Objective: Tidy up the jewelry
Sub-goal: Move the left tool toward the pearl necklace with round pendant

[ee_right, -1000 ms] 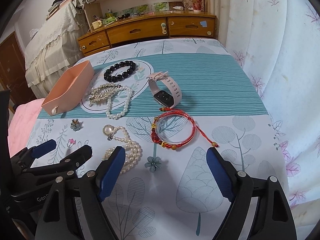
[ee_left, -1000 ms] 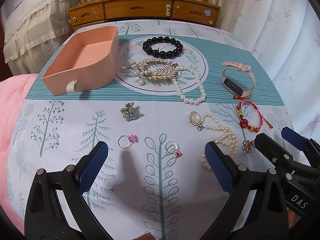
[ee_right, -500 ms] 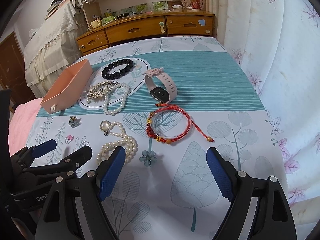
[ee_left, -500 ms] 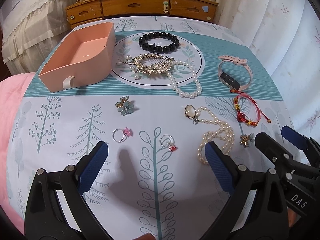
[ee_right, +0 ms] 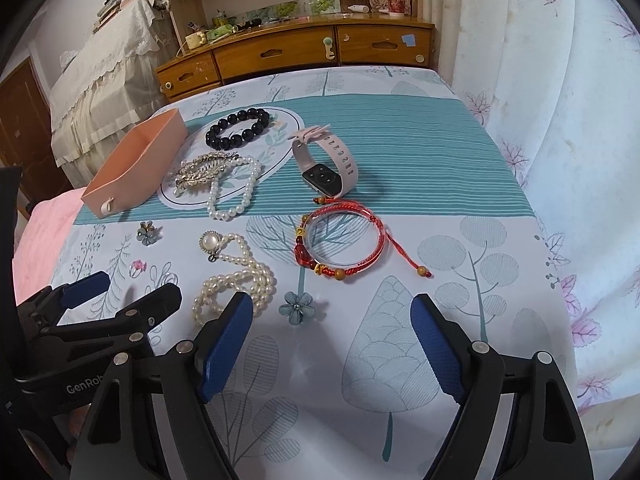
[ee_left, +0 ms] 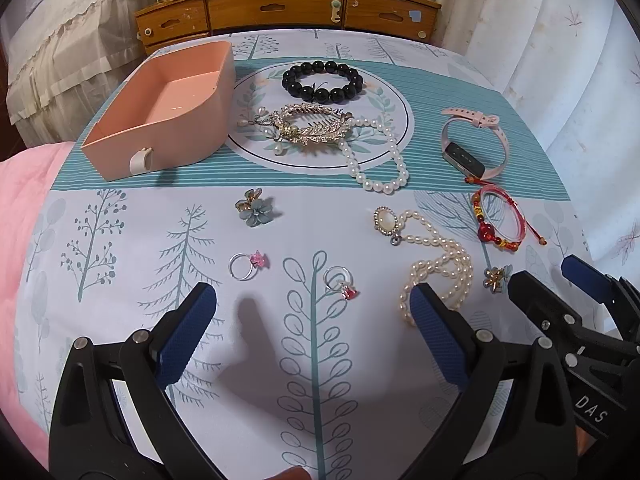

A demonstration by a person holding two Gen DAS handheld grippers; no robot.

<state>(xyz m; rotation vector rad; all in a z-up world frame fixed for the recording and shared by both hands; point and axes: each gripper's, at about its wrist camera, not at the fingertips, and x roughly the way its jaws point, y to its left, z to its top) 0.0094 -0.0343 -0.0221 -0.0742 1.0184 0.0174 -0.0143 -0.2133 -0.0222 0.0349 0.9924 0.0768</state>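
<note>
An empty pink box [ee_left: 168,112] [ee_right: 136,168] sits at the table's far left. Jewelry lies spread on the cloth: a black bead bracelet [ee_left: 322,82], a gold leaf hair comb [ee_left: 308,126], a pearl bracelet [ee_left: 376,156], a pink smartwatch [ee_left: 474,148] [ee_right: 324,164], a red string bracelet [ee_left: 498,222] [ee_right: 340,242], a pearl necklace [ee_left: 436,256] [ee_right: 236,276], two blue flower clips [ee_left: 254,210] [ee_right: 297,307] and two rings [ee_left: 246,265] [ee_left: 340,282]. My left gripper [ee_left: 312,332] and right gripper [ee_right: 332,344] are open and empty, near the front edge.
A wooden dresser [ee_left: 280,10] with clutter stands behind the table. A pink blanket [ee_left: 24,184] lies at the left. A white curtain [ee_right: 560,100] hangs at the right. A lace-covered piece of furniture [ee_right: 112,72] stands at the back left.
Both grippers have drawn back and up a little, so the jewelry sits farther up in both views. Nothing on the table moved. Both grippers stay open.
</note>
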